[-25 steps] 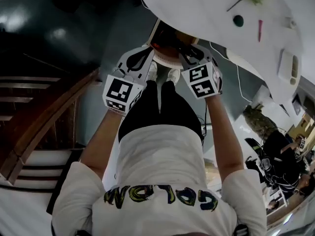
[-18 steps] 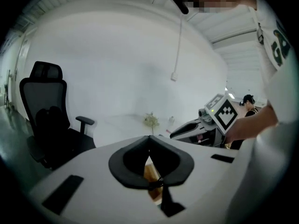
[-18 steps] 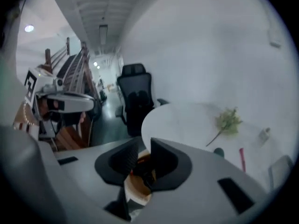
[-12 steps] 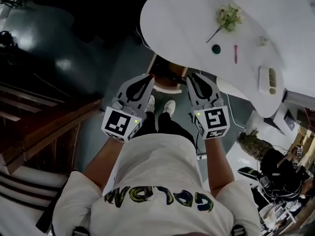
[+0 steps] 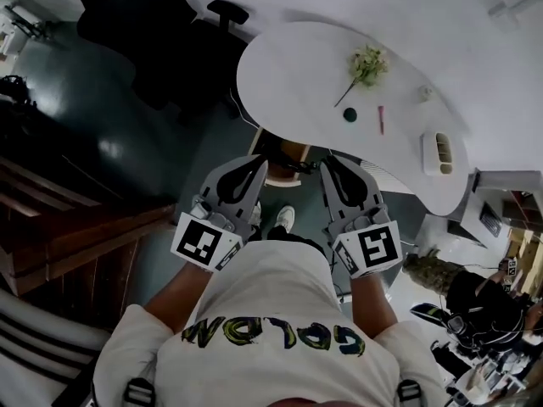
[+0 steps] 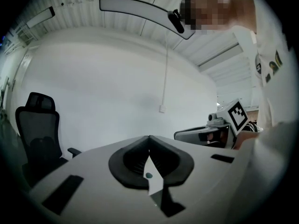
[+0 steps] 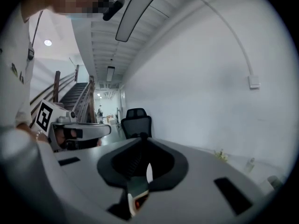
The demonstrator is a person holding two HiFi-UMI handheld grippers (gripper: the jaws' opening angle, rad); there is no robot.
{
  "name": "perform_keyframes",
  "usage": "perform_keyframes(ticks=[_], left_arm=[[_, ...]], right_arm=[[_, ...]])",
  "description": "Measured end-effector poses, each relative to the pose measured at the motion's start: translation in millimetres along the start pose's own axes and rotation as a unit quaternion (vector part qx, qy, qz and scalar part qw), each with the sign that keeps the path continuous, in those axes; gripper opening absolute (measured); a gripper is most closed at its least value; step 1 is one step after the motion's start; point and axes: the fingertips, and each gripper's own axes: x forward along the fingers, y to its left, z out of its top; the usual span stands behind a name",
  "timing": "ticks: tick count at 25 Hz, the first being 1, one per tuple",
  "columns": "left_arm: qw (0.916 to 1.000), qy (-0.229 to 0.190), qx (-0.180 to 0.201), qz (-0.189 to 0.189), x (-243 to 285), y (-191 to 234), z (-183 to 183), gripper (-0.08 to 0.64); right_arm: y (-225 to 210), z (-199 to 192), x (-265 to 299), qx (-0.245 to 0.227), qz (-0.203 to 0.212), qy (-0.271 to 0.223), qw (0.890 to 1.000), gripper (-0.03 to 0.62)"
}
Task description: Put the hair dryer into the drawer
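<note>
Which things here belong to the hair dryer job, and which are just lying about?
Job: drawer, part hidden below the table edge; hair dryer not made out.
Lying about: flower sprig, dark round thing, pink pen, white tray, office chair.

free room is found over the dark floor (image 5: 127, 134); the far side is blocked by a white table (image 5: 288, 66), the far left by a black chair (image 5: 144, 24).

Your head view sits above you, looking steeply down past your shirt (image 5: 271, 312) to the white table (image 5: 297, 75). Both gripper views face level at the white wall (image 6: 103, 87); each catches the black office chair (image 6: 39, 129).
</note>
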Motion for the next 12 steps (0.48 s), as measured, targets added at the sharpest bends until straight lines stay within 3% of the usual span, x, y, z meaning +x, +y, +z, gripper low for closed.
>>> perform_keyframes(ticks=[12], left_arm=[[0.9994, -0.030, 0.008, -0.013, -11, -29, 35, 0.012]], right_arm=[[17, 33, -36, -0.016, -0.005, -0.038, 0.999, 0.040]])
